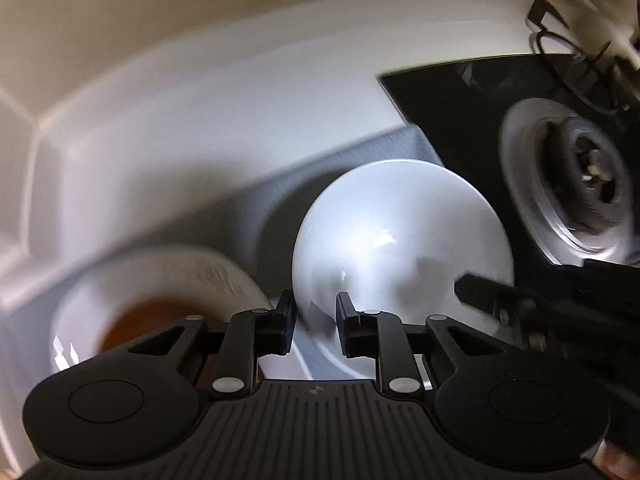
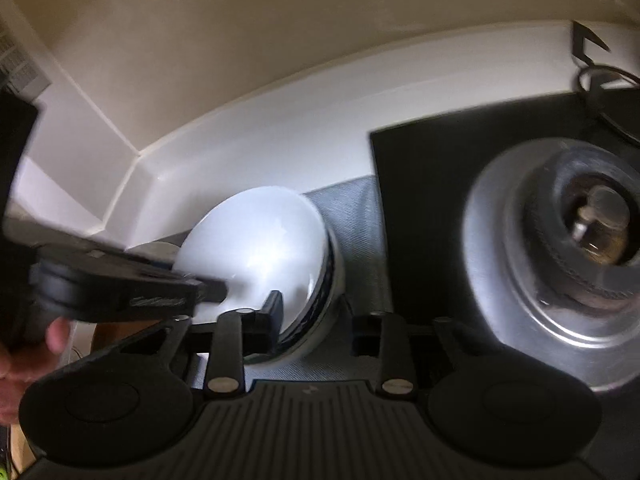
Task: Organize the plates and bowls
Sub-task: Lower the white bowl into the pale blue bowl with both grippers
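- The white bowl (image 1: 400, 236) (image 2: 256, 240) looked glazed and glossy, with smooth highlights on it.
- The second bowl (image 1: 160, 280) was glossy white too, its inside brown.
- The mat (image 1: 360, 148) (image 2: 352, 208) was grey cloth, matt, with a fine woven grain.
- The hob (image 1: 460, 96) (image 2: 420, 184) was black and glassy, mirror-smooth.
- The burner ring (image 1: 532, 216) (image 2: 520, 300) was brushed metal with a dull sheen.
- The left gripper (image 1: 314, 326) and right gripper (image 2: 320, 324) were matt black plastic, ribbed at the base, with small shiny metal pins.
- The wall (image 1: 200, 12) was smooth and matt cream.
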Demonstrator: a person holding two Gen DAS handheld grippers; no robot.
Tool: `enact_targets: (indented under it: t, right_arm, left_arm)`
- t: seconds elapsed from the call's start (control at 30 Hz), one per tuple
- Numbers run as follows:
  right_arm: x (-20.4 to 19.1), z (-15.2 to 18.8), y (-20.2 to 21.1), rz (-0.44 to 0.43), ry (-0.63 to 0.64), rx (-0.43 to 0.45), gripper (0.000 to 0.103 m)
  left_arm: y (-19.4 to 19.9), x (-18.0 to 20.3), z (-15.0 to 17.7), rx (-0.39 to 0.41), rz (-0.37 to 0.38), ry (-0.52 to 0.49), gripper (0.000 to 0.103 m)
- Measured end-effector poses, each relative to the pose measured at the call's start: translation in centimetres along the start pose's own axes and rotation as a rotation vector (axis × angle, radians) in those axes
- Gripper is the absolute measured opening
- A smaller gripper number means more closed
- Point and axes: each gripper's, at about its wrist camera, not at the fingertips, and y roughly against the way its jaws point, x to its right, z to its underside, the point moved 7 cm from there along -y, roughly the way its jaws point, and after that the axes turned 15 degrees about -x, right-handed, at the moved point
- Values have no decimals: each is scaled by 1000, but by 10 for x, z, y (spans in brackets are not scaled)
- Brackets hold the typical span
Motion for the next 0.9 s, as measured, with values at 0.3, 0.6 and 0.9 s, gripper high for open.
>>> enact_targets:
  t: [0.3,0.6,0.9]
  right_arm:
    - [21,32,9,-62,-18,-43,33]
    - [22,41,3,-91,-41,-27,35]
    - [16,51,28,-115,-50,-9,35]
  left_arm:
    - [-6,28,41,9,33,-22,31]
    - [-16,17,49,-45,161,141,32]
    - [2,23,75,-55,216,230,32]
